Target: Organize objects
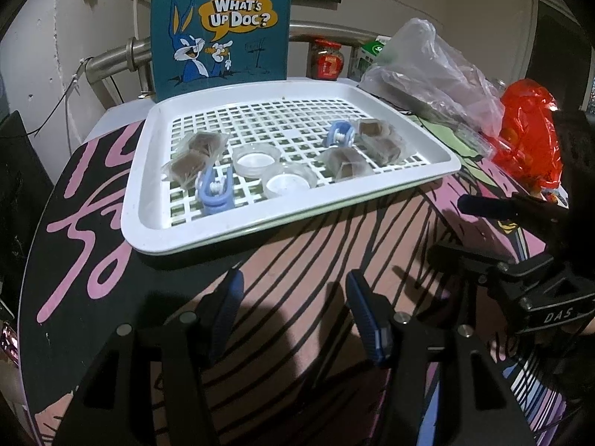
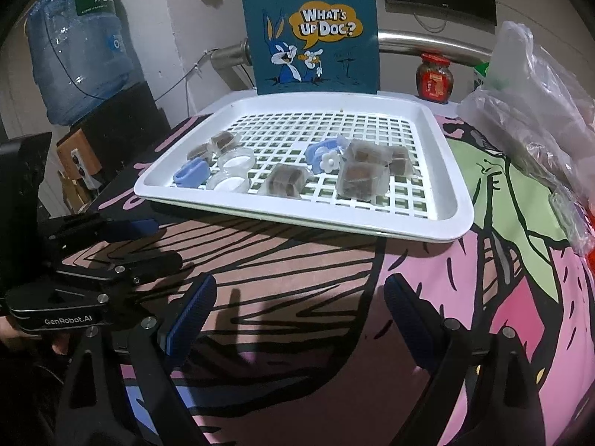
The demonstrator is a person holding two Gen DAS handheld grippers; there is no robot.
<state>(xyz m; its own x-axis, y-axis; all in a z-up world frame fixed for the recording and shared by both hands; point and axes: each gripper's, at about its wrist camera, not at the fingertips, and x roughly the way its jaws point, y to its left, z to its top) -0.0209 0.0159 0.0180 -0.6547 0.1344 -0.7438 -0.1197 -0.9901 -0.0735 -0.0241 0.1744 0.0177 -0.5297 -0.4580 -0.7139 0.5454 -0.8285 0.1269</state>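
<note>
The white grid tray (image 1: 148, 200) lies on the cartoon-print table (image 1: 297, 260) at twelve o'clock from both grippers. It holds two blue clips (image 1: 215, 195), two clear round lids (image 1: 256, 158) at centre, and several wrapped brown blocks (image 1: 195, 154); the exact count is unclear. Left gripper (image 1: 293, 290) and right gripper (image 2: 301, 297) stand spread, pinching nothing.

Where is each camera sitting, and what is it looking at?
Left wrist: on the left gripper, looking down its open fingers at the white tray; the right gripper pokes in.
Right wrist: on the right gripper, facing the same tray; the left gripper shows.
Both share the tray and the blue cartoon bag.
</note>
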